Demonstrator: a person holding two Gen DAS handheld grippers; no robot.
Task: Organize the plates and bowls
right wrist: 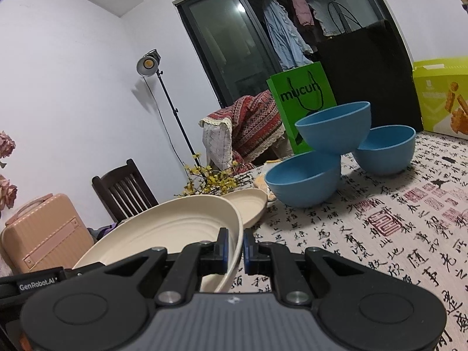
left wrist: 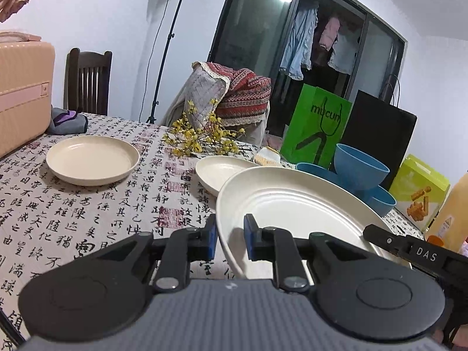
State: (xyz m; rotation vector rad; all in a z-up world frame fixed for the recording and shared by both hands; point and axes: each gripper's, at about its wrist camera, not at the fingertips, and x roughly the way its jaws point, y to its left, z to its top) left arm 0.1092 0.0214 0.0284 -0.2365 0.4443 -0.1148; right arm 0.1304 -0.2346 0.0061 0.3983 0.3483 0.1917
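A large cream plate is lifted and tilted over the patterned tablecloth. My right gripper is shut on its rim. My left gripper straddles the opposite rim, with a small gap showing at the inner pad. A second cream plate lies just behind the held one. A third cream plate sits alone at the far left. Three blue bowls stand at the right: one rests tilted on top of the two others.
A pink suitcase and grey cloth occupy the far left. Yellow flower sprigs lie behind the plates. A green bag, black bag, yellow-green box and orange bottle line the right edge.
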